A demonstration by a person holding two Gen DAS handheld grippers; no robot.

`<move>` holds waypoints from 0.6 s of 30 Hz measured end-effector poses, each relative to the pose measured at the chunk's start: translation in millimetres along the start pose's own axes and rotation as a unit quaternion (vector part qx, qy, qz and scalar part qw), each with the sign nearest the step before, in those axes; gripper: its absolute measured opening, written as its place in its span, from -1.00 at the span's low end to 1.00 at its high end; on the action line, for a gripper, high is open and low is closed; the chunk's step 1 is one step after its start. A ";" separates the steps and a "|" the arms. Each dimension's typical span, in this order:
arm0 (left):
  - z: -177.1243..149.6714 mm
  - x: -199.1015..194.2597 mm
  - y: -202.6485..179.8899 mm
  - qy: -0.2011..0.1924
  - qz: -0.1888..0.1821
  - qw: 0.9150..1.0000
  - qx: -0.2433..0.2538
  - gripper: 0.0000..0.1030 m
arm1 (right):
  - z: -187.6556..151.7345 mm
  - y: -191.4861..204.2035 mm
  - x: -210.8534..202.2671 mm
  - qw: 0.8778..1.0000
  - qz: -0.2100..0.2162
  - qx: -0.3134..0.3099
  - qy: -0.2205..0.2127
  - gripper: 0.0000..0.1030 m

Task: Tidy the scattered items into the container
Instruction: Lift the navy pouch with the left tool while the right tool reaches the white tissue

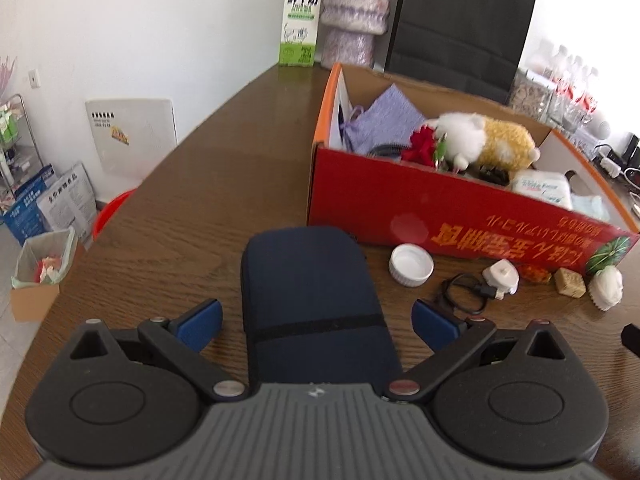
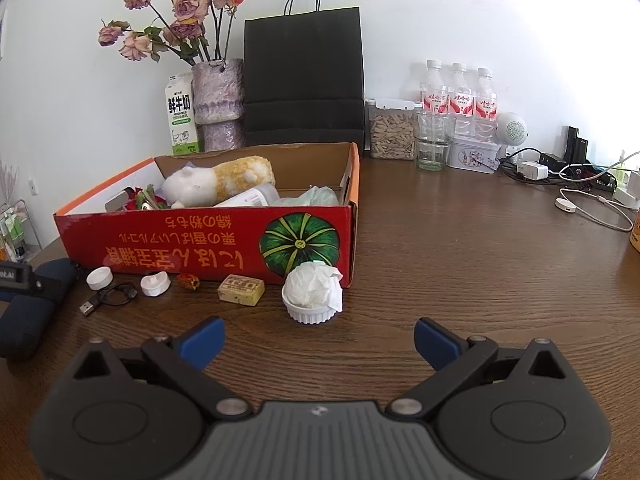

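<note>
Wooden table (image 1: 200, 184), navy case (image 1: 312, 300) flat between spread left tool (image 1: 318, 322), untouched.

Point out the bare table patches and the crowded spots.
Bare: table right of the red box, toward the cables; also left of the box, before the milk carton. Crowded: the strip along the box's front, from navy case to ramekin.

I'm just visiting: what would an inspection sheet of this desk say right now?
Surface: brown wooden table.
Job's things: red box partly filled, plush toy inside; navy case, white lid, soap bar, tissue-filled cup outside it.
Clutter: milk carton, black bag, water bottles.
Tongs: left tongs open either side of the case; right tongs open, nothing between.
Cables: black USB cable; chargers at the far right.
Surroundings: white wall.
</note>
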State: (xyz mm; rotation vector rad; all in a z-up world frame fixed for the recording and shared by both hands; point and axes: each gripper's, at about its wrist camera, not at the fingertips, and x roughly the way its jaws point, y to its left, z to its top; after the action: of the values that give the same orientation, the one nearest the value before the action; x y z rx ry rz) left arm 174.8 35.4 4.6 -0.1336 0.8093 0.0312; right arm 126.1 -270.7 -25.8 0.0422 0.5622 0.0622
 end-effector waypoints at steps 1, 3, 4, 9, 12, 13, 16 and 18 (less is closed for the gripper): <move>-1.9 0.1 0.1 -0.008 -0.002 1.000 0.003 0.82 | -0.1 -0.2 0.3 1.000 0.001 0.001 0.000 0.97; -4.0 -3.6 -0.1 -0.022 0.006 1.000 0.014 0.44 | 0.2 -0.1 1.5 1.000 0.000 0.000 0.000 0.97; -4.1 -4.1 1.9 -0.022 -0.004 1.000 0.011 0.41 | 0.7 -0.7 2.2 1.000 0.000 -0.001 -0.001 0.97; -6.2 -4.1 4.6 -0.033 -0.023 0.999 0.015 0.39 | 8.1 -3.3 7.7 1.000 -0.011 -0.005 -0.006 0.97; -6.4 -3.4 2.4 -0.035 -0.021 0.999 0.021 0.40 | 15.5 -5.1 13.6 1.000 -0.016 -0.008 -0.009 0.96; -6.2 -3.0 1.3 -0.036 -0.021 0.999 0.023 0.41 | 17.7 -5.3 15.8 1.000 -0.016 -0.009 -0.009 0.95; -7.0 -2.5 0.0 -0.036 -0.023 0.998 0.035 0.44 | 24.0 -5.6 25.0 1.000 -0.019 -0.016 -0.007 0.81; -7.5 -2.7 0.4 -0.036 -0.024 0.998 0.039 0.45 | 26.5 -4.9 32.1 1.000 -0.021 -0.018 0.001 0.64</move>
State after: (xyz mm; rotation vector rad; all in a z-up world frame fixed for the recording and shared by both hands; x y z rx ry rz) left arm 167.5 35.0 1.4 -0.0773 0.7334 -0.0412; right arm 167.6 -274.0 -20.8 -0.0043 0.5633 0.0319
